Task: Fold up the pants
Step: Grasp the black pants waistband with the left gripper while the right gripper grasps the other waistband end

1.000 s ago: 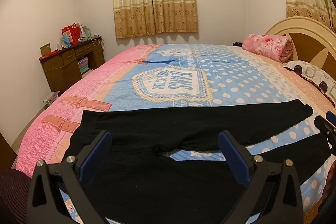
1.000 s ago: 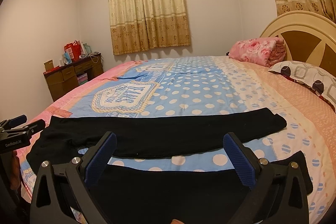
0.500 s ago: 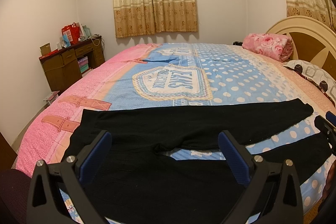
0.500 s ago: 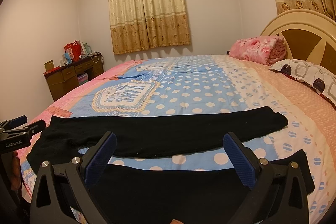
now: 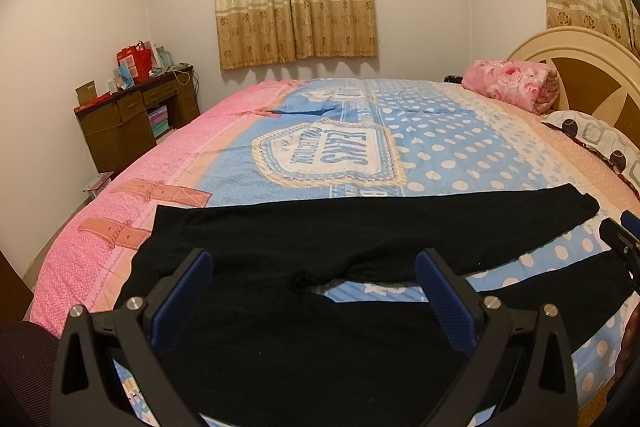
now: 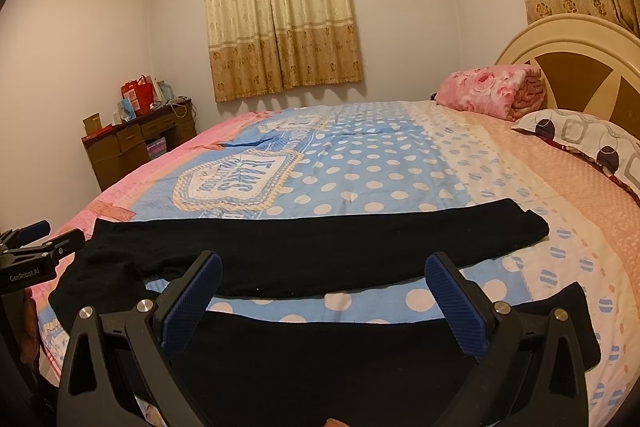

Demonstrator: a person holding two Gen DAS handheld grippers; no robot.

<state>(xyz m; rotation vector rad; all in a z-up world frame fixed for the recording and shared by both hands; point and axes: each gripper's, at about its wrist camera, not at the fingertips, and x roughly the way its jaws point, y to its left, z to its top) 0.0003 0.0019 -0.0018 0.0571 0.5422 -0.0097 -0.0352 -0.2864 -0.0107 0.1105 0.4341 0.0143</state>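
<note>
Across the near edge of the bed [image 5: 460, 155], black pants [image 5: 320, 243] lie spread flat on the polka-dot bedspread [image 6: 372, 163], waist toward the pink side and the two legs stretched apart toward the headboard [image 6: 568, 55], with a strip of bedspread showing between them. Over the waist and crotch hovers the left claw [image 5: 314, 291], spread wide and holding nothing. Above the nearer leg, the right claw [image 6: 324, 293] is likewise wide and empty, its blue pads [image 6: 192, 301] clear of the cloth.
</note>
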